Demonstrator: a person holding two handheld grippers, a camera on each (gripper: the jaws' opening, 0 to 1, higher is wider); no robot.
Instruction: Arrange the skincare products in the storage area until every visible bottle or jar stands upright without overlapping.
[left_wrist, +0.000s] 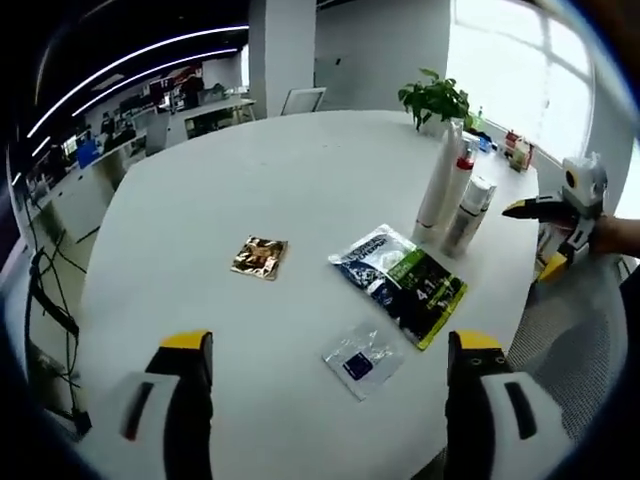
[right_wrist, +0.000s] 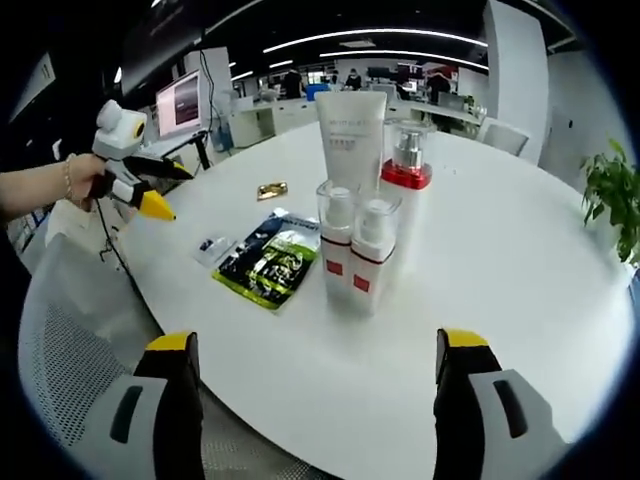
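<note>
1. Left gripper view: the left gripper (left_wrist: 330, 375) hangs over the near edge of the round white table (left_wrist: 250, 180), jaws spread wide and holding nothing.
2. The skincare bottles (left_wrist: 452, 195) stand upright in a tight cluster well ahead and to the right of these jaws, near the far right edge of the table.
3. Between the jaws and the bottles lie three flat packets: a small clear sachet (left_wrist: 363, 359) closest, a blue-and-green pouch (left_wrist: 402, 282) just beyond it, and a gold foil packet (left_wrist: 260, 257) apart to the left. Printing on the pouch is too blurred to read.
4. The right gripper (left_wrist: 545, 235) enters from the right, held by a hand, beside the bottles but clear of them.
5. Right gripper view: the right gripper (right_wrist: 310, 395) is wide open and empty, touching nothing.
6. Directly ahead stand a white tube (right_wrist: 351, 135) on its cap, a red-collared pump bottle (right_wrist: 405, 185), and two small clear-capped bottles (right_wrist: 355, 250) with red bands, all upright and close together. Lettering on the tube is illegible.
7. The pouch (right_wrist: 268, 262) lies left of the cluster; the left gripper (right_wrist: 150, 185) hovers further left, jaws parted.
</note>
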